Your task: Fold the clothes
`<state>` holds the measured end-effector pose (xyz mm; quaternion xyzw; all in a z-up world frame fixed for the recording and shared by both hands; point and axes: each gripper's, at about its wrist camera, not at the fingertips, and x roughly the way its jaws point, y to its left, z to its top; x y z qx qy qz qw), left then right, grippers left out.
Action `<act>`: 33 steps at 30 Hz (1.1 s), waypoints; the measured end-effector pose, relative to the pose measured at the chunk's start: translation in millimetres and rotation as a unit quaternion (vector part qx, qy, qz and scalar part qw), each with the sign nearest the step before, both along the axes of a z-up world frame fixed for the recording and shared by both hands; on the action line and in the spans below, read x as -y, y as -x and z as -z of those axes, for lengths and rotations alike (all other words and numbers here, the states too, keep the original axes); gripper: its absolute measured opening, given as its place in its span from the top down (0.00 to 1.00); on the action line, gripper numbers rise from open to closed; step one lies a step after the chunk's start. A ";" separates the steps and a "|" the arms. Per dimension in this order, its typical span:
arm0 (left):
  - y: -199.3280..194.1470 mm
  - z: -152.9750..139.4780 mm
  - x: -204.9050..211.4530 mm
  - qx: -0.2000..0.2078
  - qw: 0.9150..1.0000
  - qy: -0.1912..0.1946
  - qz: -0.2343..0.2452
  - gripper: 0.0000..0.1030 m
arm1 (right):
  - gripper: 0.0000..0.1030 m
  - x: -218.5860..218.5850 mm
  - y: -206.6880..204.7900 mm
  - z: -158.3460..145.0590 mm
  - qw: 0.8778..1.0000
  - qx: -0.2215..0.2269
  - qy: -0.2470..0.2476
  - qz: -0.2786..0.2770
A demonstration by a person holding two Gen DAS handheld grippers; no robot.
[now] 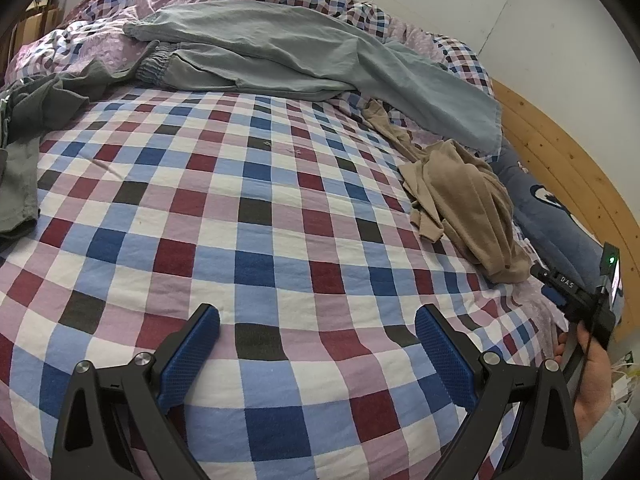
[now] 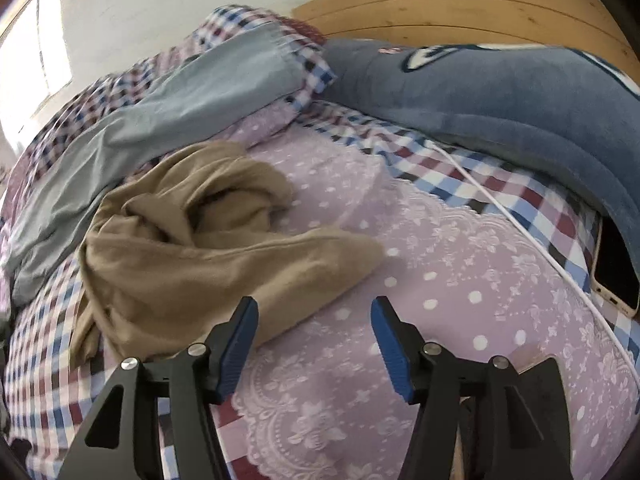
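A crumpled tan garment (image 1: pixel 466 204) lies at the right of the checked bedspread (image 1: pixel 240 220); in the right wrist view the tan garment (image 2: pixel 200 248) lies just ahead and left of my right gripper (image 2: pixel 314 308), which is open and holds nothing. Grey-blue trousers (image 1: pixel 280 52) sprawl across the far side of the bed, seen also as grey-blue trousers (image 2: pixel 160 112) behind the tan piece. A dark green garment (image 1: pixel 28 140) lies at the left edge. My left gripper (image 1: pixel 318 316) hangs open over bare bedspread. The right gripper's body (image 1: pixel 580 296) and a hand (image 1: pixel 592 376) show at the right.
A blue plush pillow (image 2: pixel 500 100) lies against the wooden headboard (image 2: pixel 440 4). A phone (image 2: pixel 616 280) and a white cable (image 2: pixel 520 232) rest on the lilac dotted pillowcase (image 2: pixel 440 280). A white wall (image 1: pixel 480 0) runs along the bed's far side.
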<state>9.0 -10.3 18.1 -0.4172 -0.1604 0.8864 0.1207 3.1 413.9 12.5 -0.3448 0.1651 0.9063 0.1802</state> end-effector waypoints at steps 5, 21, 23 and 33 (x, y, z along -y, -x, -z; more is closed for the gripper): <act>0.4 0.0 0.6 0.002 1.000 -0.004 0.000 0.03 | 0.35 -12.7 6.1 5.3 1.000 -0.002 0.027 -0.005; 1.3 -0.3 4.6 0.003 0.999 -0.032 0.001 0.03 | 0.98 14.9 21.4 9.7 0.994 -0.008 0.041 -0.097; 1.4 -0.7 6.1 0.003 0.999 -0.046 0.002 0.03 | 0.98 35.3 19.6 3.3 0.989 -0.018 0.044 -0.139; 3.7 -6.1 13.5 -0.004 0.989 -0.144 0.014 0.08 | 0.98 207.3 -23.4 -5.6 0.878 -0.024 0.092 -0.468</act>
